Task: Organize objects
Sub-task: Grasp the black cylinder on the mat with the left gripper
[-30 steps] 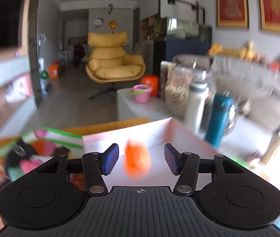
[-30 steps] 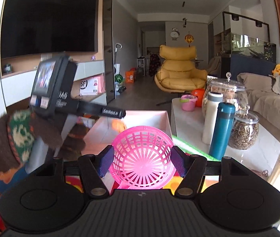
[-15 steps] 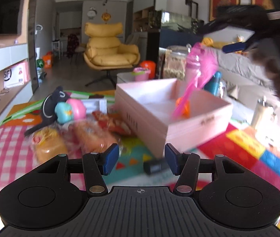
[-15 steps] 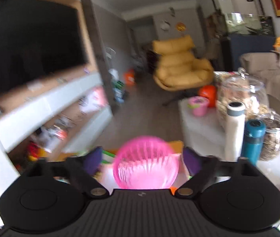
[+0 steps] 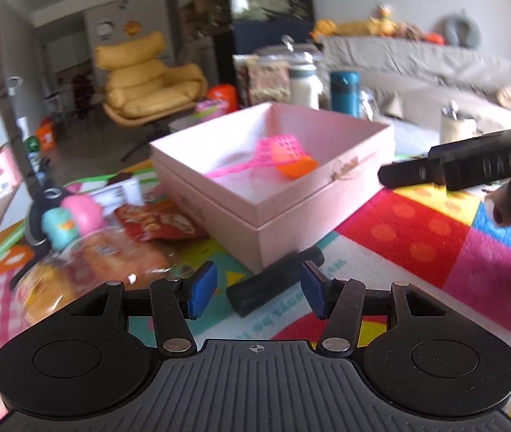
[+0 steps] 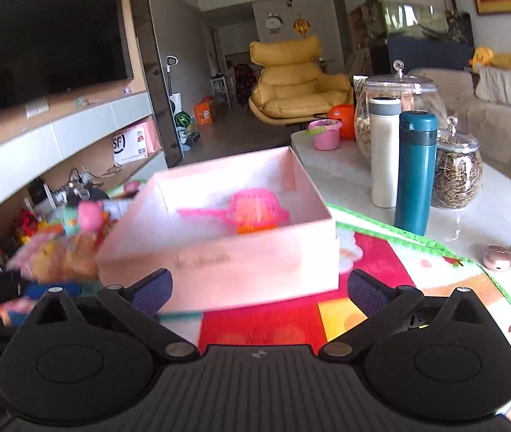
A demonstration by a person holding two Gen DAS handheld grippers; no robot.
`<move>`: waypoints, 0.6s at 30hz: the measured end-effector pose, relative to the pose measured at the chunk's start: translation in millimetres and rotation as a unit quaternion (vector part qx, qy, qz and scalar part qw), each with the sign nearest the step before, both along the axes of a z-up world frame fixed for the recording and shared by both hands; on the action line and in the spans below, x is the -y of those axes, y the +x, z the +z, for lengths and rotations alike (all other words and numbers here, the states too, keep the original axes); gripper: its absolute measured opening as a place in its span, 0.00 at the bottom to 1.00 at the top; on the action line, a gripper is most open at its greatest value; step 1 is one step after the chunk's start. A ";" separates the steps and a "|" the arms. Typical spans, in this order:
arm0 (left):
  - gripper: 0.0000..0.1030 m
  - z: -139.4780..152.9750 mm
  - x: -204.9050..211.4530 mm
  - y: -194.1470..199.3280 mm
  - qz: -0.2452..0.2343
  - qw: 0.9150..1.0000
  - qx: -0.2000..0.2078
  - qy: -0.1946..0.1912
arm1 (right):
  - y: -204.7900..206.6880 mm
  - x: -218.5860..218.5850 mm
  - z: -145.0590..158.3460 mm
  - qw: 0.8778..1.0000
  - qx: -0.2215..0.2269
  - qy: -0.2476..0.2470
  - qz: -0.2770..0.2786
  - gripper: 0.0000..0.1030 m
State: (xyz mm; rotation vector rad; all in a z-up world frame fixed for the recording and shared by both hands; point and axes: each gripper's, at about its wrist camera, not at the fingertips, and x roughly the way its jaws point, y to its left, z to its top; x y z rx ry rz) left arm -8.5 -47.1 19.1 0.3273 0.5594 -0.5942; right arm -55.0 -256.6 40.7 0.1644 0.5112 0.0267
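On the bright patchwork play mat [image 5: 431,237] sits an open pale pink box [image 5: 291,194], square, with a shallow lid-like rim stepped over a wider base. Inside it lies a pink plastic sieve [image 5: 273,151], its mesh basket tipped on its side over a small orange toy [image 5: 300,167], the thin handle stretching toward the box's left wall; from the right wrist view the sieve [image 6: 251,210] looks blurred. Left hand-held gripper [image 5: 255,289] hangs low over the mat, blue pads spread wide, nothing between them; a black cylinder [image 5: 273,280] lies on the mat just beyond, against the box's near corner. Right hand-held gripper [image 6: 259,289] faces the box's front wall, fingers splayed well apart, gripping nothing. Snack packets [image 5: 154,221] and soft toys [image 5: 71,219] are heaped left of the box. Two flasks [image 6: 399,169] and glass jars [image 6: 453,169] stand on the pale worktop [image 6: 341,165] behind.
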 end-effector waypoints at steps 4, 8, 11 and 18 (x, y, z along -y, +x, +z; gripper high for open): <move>0.56 -6.7 2.3 8.3 -0.005 1.000 -0.009 0.018 | -0.1 -1.9 -9.5 1.000 -0.019 0.002 0.002 1.00; 0.57 -6.9 0.1 -5.6 -0.054 0.998 -0.032 0.030 | -2.4 6.3 -12.9 0.999 -0.021 0.028 0.004 1.00; 0.59 -4.8 2.1 -27.4 -0.100 0.993 -0.008 0.060 | -2.4 11.2 -13.0 0.999 -0.018 0.041 -0.001 1.00; 0.57 -12.6 21.8 -12.9 -0.033 0.998 -0.026 0.046 | -4.1 16.6 -14.0 0.998 -0.014 0.056 -0.006 1.00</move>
